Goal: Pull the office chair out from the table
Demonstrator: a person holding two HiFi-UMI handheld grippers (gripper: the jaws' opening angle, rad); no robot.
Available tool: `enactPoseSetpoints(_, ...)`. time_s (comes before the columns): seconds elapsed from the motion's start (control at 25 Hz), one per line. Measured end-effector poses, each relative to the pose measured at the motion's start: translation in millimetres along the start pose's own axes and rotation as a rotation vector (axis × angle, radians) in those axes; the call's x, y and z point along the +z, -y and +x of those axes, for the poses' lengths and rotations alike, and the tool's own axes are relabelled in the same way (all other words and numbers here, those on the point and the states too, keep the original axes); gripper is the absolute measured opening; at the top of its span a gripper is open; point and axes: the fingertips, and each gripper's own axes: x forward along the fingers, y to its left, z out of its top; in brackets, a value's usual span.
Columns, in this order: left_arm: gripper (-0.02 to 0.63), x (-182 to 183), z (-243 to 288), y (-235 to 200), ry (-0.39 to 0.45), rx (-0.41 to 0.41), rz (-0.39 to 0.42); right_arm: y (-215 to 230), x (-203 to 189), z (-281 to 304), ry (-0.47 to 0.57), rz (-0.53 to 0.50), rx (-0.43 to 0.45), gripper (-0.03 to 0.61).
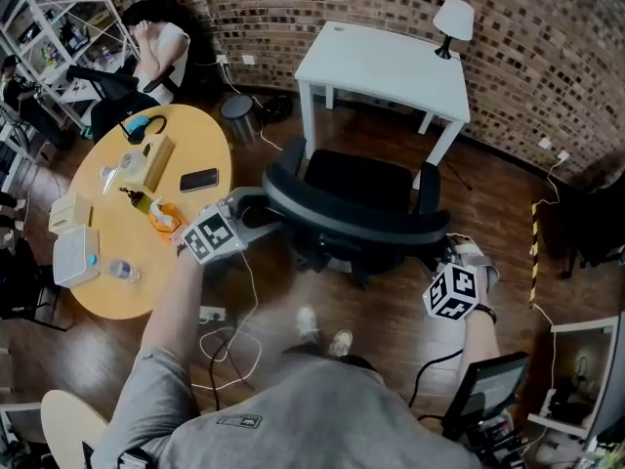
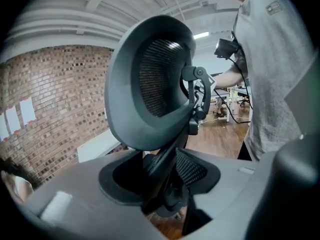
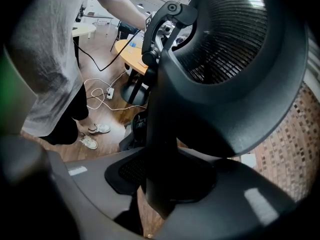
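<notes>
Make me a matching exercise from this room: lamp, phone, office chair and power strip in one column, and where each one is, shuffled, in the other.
Things:
1 lamp
2 phone
3 office chair
4 power strip

Places:
A on the round yellow table
B on the wooden floor among cables
C on a corner of the white table
D standing on the floor, facing the white table

Pairs: 1-C, 2-A, 3-D, 4-B

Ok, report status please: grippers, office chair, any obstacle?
Left gripper and right gripper both shut on office chair, at its backrest. Chair clear of white table. Power strip on floor behind chair.
</notes>
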Motion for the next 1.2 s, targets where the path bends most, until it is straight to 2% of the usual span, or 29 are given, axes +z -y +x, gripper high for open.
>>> enactPoseSetpoints(0.24, 0.198, -1.7, -14.8, 19.8, 0.007, 0.006, -0.019, -20.8, 7.4, -11.6, 0.004, -0.002, 0.018, 0.156)
enactPoseSetpoints(0.48, 0.198, 1.1, -27.1, 37.7, 0.031, -0.007, 0.003, -37.7, 9.6, -25.6, -0.012, 0.017, 0.011, 0.16)
enactPoseSetpoints(1.2, 0.196, -5.7, -40.3, 47.4, 0.072, -0.038, 0.036, -58.2, 22.0, -31.4, -0.053, 0.089, -0.027, 0.177)
